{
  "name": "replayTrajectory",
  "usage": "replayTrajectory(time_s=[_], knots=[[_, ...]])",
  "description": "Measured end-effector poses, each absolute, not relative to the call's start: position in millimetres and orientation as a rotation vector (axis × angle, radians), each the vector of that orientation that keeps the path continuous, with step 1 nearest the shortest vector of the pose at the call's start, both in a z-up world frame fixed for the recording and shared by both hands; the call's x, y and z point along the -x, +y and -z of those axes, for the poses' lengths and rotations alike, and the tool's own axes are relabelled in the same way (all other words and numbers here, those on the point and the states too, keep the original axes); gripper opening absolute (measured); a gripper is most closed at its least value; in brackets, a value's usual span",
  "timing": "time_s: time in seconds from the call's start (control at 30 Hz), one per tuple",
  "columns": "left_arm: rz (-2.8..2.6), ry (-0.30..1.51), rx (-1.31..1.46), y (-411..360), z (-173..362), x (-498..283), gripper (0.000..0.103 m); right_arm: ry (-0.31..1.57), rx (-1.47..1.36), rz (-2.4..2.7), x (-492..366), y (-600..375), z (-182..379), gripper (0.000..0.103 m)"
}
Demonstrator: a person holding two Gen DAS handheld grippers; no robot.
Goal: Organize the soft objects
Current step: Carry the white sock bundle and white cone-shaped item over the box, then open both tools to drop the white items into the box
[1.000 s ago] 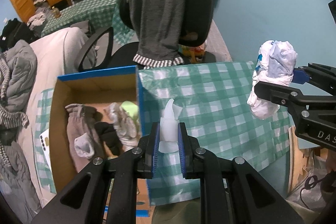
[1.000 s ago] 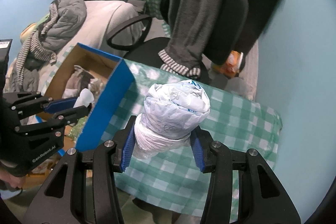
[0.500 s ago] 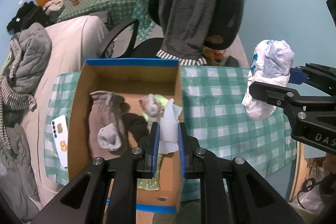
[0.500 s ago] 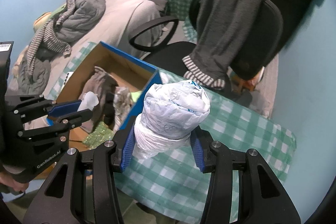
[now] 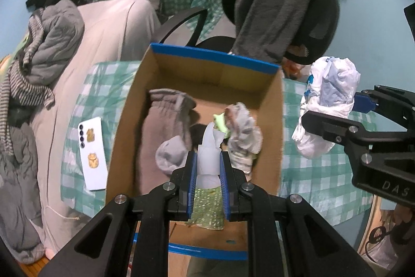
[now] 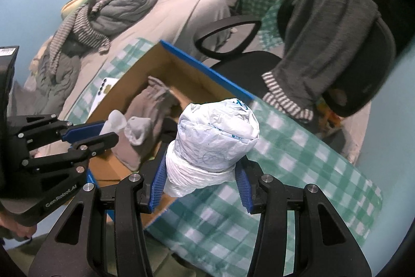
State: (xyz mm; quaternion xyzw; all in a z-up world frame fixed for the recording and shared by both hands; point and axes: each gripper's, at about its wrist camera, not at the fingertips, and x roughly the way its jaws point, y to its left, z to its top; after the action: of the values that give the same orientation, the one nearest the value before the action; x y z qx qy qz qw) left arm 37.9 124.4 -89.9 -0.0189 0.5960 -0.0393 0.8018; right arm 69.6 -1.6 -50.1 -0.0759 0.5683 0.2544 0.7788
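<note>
Poised above an open cardboard box on a checked-cloth table: left hand-held gripper clenched on a small translucent plastic scrap, right hand-held gripper grasping a bundled white plastic bag just beside the box's blue-edged wall. Socks and rags already inside. Likely hazards: featherweight scrap clinging to a pad or drifting outside on release; bulky bag catching the rim and rolling off the table.
</note>
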Motion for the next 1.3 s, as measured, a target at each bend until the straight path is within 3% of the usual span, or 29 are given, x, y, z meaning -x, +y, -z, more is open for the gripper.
replayTrajectory(time_s=[0.53,0.63,0.87,1.3], knots=[[0.076,1.368,0.091,154.8,134.6,-47.8,0.017,1.354,0.159,-0.616,-83.6,41.0,95.3,0.047],[0.071,1.377,0.103,157.3,139.6,-48.5,0.021,1.367,0.153,-0.613,-84.6,43.4,98.9,0.050],[0.059,1.366,0.096,160.3,138.3,-48.4,0.045,1.380,0.157,-0.591,-85.6,40.6,99.2,0.055],[0.033,1.332,0.033,157.6,116.6,-43.5,0.061,1.313,0.178,-0.545,-81.7,31.4,71.8,0.067]])
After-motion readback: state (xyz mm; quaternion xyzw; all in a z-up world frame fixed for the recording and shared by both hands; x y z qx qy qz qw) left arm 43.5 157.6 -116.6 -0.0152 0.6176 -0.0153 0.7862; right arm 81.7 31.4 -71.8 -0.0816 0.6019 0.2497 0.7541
